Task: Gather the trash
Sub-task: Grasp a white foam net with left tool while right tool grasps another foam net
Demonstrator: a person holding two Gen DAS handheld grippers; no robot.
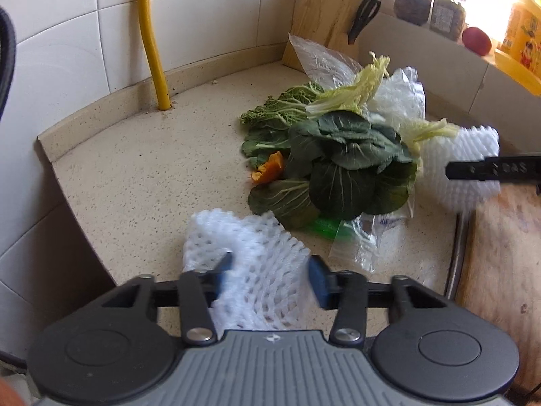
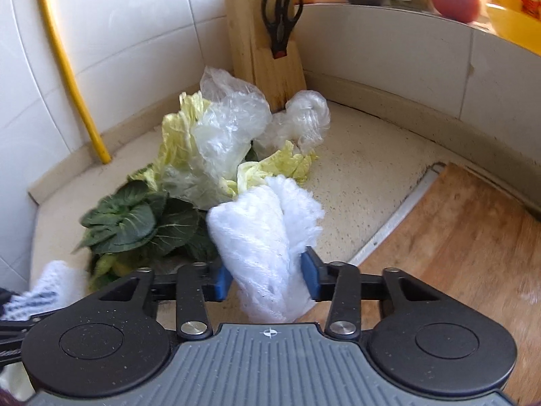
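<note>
Left tool point(image 1: 270, 272): jaws set moderately apart, blue pads pressed against either side of a white foam net sleeve point(image 1: 250, 253), which fills the gap and fans forward over the speckled tabletop point(image 1: 135, 176).

Right tool point(image 2: 267, 279): jaws at a similar spread, clamping a second white foam net point(image 2: 267, 233), bunched and standing up between the pads; in the left wrist view this net point(image 1: 463, 169) sits at the right side of the pile with a black finger across it.

Trash pile, centre of tabletop: dark green leaves point(image 1: 345, 169), pale yellow cabbage leaves point(image 2: 182, 138), a scrap of orange peel point(image 1: 270, 167), crumpled clear plastic bags point(image 2: 230, 125), a flat clear wrapper with green print point(image 1: 351, 237).

Surroundings: wooden knife block point(image 2: 270, 54) with black scissors point(image 2: 280, 17) in the corner; yellow pipe point(image 1: 152, 37) against the white tiled wall; wooden cutting board point(image 2: 456, 237) on the right; jars point(image 1: 429, 6) and a red fruit point(image 1: 476, 40) on the ledge.
</note>
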